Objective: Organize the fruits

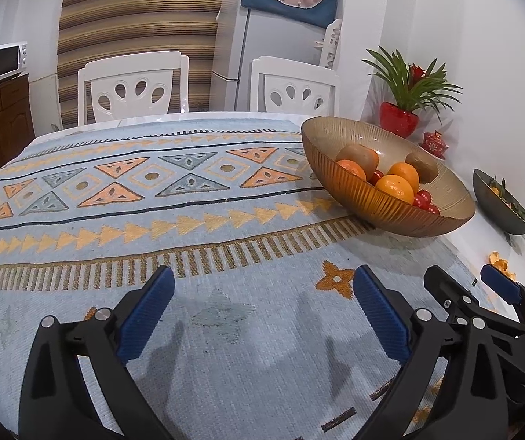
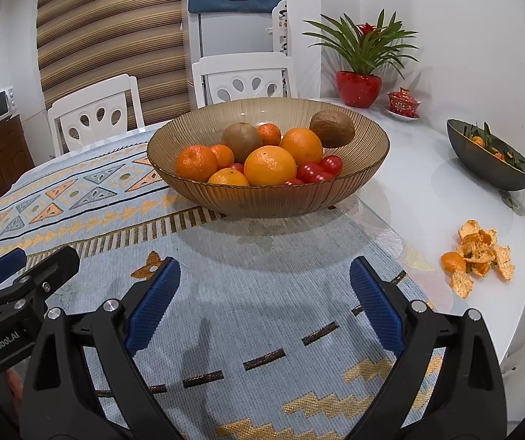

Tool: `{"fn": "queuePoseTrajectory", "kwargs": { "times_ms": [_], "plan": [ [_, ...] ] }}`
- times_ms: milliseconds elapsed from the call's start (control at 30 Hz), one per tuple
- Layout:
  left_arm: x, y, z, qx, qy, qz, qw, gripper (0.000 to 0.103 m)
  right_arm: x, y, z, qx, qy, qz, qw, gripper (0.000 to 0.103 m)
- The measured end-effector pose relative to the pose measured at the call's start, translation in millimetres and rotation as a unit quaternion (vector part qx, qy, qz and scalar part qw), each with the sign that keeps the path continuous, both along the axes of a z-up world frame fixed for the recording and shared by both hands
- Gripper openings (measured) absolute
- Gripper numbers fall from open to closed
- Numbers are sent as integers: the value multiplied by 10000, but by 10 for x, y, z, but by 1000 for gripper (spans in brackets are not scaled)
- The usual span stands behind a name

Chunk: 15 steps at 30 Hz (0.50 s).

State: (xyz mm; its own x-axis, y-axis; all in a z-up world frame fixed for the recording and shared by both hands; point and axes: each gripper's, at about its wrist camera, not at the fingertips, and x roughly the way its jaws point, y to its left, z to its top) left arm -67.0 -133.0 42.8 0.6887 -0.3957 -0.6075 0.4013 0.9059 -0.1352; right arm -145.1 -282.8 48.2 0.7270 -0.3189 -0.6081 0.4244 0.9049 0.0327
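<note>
A ribbed amber glass bowl [image 2: 262, 198] stands on the patterned cloth and holds oranges [image 2: 269, 165], mandarins [image 2: 196, 163], two kiwis [image 2: 241, 140] and small red tomatoes [image 2: 321, 170]. In the left wrist view the same bowl [image 1: 383, 205] sits to the right. My right gripper [image 2: 265, 282] is open and empty, low over the cloth in front of the bowl. My left gripper [image 1: 264, 293] is open and empty too, left of the bowl. The right gripper [image 1: 475, 286] shows at the left view's right edge.
Mandarin peel and one small mandarin [image 2: 453, 261] lie on the white table [image 2: 427, 190] at the right. A dark bowl [image 2: 489, 161] with leafy mandarins, a red potted plant [image 2: 359, 84] and a red lidded cup [image 2: 403, 102] stand behind. Two white chairs [image 2: 95, 117] line the far edge.
</note>
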Motion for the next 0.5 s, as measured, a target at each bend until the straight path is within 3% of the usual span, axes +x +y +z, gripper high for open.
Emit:
{"fn": "queuePoseTrajectory", "kwargs": {
  "times_ms": [500],
  "plan": [
    [35,11,-23,-24,128,-8,9999,98,1,0,16,-27,-4,-10,10000,94]
  ]
}}
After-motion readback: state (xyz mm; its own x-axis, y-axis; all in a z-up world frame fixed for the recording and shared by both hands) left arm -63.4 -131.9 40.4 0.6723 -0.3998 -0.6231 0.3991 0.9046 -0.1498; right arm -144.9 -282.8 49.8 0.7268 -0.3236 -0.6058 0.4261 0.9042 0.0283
